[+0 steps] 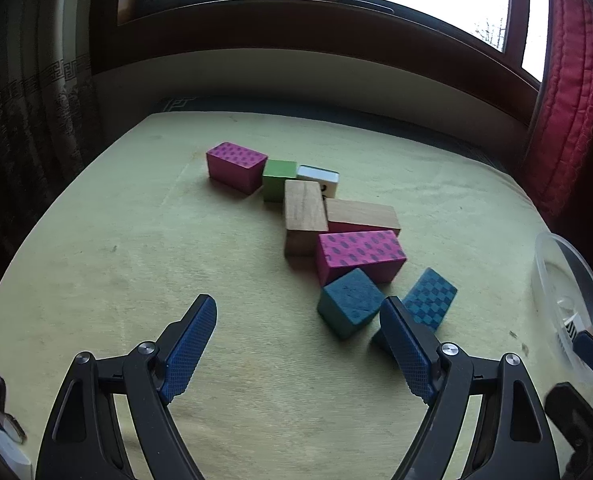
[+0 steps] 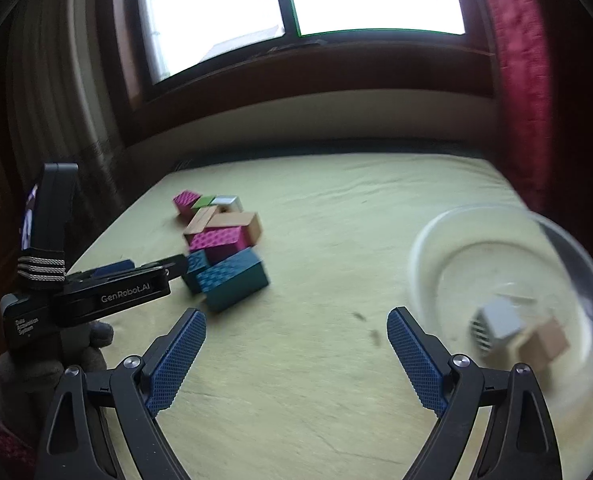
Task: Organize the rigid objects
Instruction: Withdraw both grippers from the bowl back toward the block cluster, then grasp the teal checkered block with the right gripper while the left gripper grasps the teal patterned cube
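Note:
Several wooden blocks lie in a cluster on the yellow-green cloth (image 1: pixel 136 260): a pink dotted block (image 1: pixel 236 166), a green cube (image 1: pixel 278 180), a white block (image 1: pixel 319 176), two plain wood blocks (image 1: pixel 304 216), a second pink block (image 1: pixel 360 254), a teal cube (image 1: pixel 350 302) and a teal checkered block (image 1: pixel 430 302). My left gripper (image 1: pixel 298 312) is open and empty, just short of the teal cube. My right gripper (image 2: pixel 296 322) is open and empty. A clear plastic bowl (image 2: pixel 428 248) at right holds a grey-white block (image 2: pixel 496 320) and a tan block (image 2: pixel 546 342).
The bowl's rim (image 1: pixel 568 248) shows at the right edge of the left wrist view. The left gripper's body (image 2: pixel 112 292) and gloved hand sit at left in the right wrist view. A window and a red curtain (image 1: pixel 568 92) stand behind the surface.

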Demonstrator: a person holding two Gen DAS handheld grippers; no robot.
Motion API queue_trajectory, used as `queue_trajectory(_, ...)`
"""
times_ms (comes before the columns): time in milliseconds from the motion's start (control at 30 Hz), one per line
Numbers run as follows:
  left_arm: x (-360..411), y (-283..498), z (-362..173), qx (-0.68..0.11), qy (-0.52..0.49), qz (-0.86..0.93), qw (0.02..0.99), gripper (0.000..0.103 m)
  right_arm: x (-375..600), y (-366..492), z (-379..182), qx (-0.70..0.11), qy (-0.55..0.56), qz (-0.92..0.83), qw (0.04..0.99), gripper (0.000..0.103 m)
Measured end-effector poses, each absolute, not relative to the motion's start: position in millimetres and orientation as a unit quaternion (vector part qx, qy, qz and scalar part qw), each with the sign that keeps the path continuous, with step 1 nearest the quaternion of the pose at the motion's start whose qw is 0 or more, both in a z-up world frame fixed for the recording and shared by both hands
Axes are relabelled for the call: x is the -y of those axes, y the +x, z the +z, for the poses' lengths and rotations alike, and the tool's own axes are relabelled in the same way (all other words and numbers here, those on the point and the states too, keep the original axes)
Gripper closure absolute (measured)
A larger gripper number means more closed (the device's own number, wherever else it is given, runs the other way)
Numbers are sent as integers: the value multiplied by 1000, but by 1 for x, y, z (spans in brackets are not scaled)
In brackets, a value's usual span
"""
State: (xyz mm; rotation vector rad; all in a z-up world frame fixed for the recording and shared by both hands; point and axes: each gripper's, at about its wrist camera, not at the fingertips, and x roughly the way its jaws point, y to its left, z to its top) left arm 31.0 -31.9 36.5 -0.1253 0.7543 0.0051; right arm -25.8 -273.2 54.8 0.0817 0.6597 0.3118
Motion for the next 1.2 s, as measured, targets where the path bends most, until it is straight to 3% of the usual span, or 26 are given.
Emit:
queue_trajectory(933,-13,41,18,-383,-92,24,919,18,193,61,17,-406,-27,190,893,9)
queue_trajectory(1200,-10,41,16,-387,-88,22,918,18,190,61,15,-409,-42,191,891,33)
